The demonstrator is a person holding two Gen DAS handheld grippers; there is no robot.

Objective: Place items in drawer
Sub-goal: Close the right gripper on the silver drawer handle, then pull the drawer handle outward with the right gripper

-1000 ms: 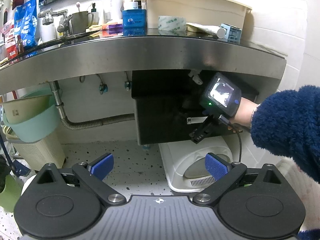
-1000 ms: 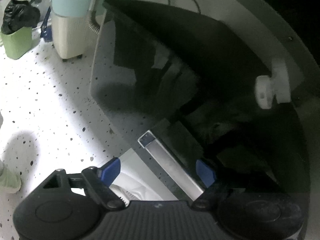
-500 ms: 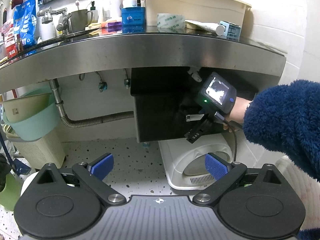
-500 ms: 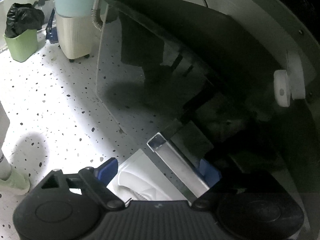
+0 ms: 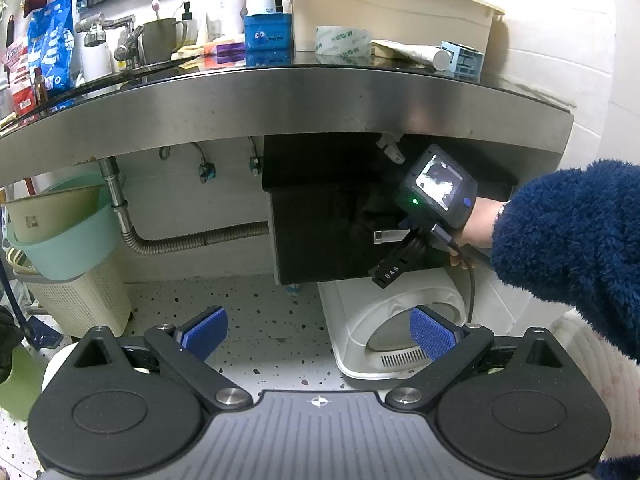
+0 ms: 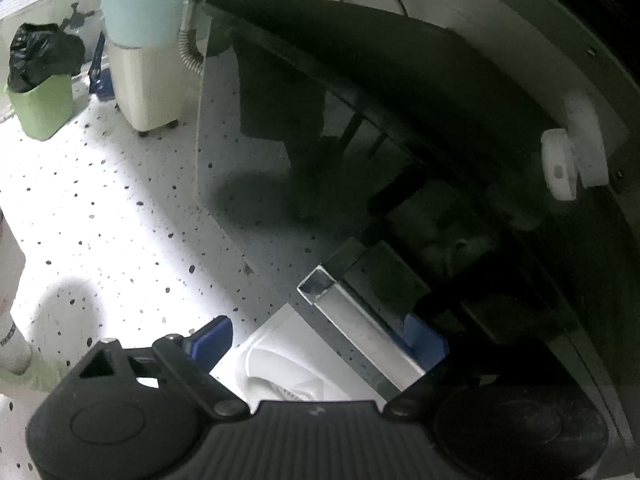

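A black drawer [image 5: 320, 220] hangs under the steel counter [image 5: 280, 108]; its glossy front [image 6: 280, 184] fills the right wrist view. Its square metal handle [image 6: 360, 332] runs between the fingers of my right gripper [image 6: 320, 340], which stays open around it, the right pad [image 6: 424, 340] behind the bar. In the left wrist view the right gripper [image 5: 404, 248] sits at the handle [image 5: 388, 236]. My left gripper [image 5: 320, 332] is open and empty, held back from the drawer. Items lie on the counter: a tape roll [image 5: 344, 40], a blue tub [image 5: 267, 32], a white tube [image 5: 412, 53].
A white appliance [image 5: 396, 328] stands on the speckled floor below the drawer. A teal basin [image 5: 68, 236] on a cream basket [image 5: 80, 300] and a drain hose [image 5: 192, 236] are to the left. A green bin [image 6: 40, 100] with a black bag stands further left. A beige tub [image 5: 384, 8] sits on the counter.
The drawer front and handle have shifted a little in both views as the right gripper moved at the handle. The left gripper has stayed open and nearly still.
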